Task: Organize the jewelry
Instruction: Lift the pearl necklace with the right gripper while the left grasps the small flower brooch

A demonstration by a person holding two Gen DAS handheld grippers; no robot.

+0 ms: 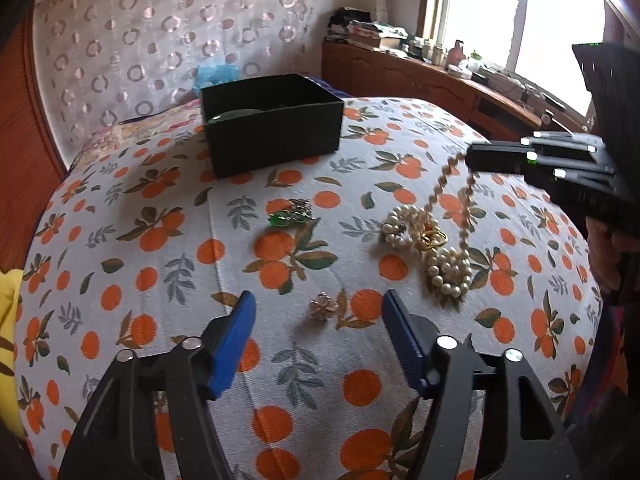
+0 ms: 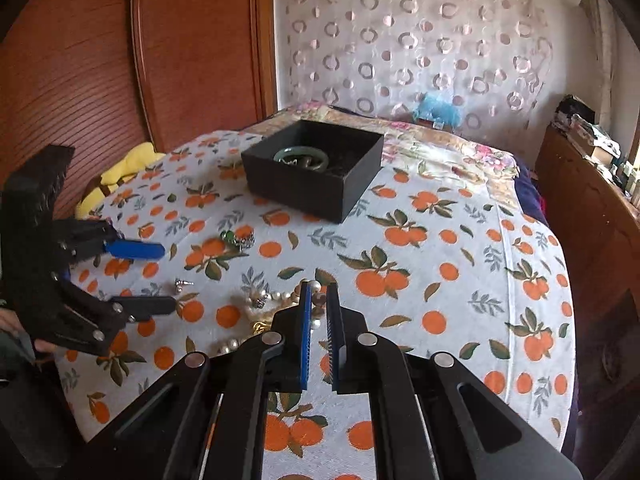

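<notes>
R gripper (image 2: 319, 286) clamps bead necklace (image 1: 438, 188); L gripper (image 1: 319, 312) open.

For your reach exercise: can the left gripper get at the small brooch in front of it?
Probably yes: the left gripper is open, the brooch lies just beyond its fingertips, and nothing lies between.

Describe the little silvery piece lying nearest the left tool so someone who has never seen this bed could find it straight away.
Start at the orange-print bedspread, in front of the black box. The small silvery earring lies alone on the cloth between the open blue fingers of the left tool. Unlike the pearl necklace pile or the green-stoned piece, it is tiny, pale and beadless.
</notes>
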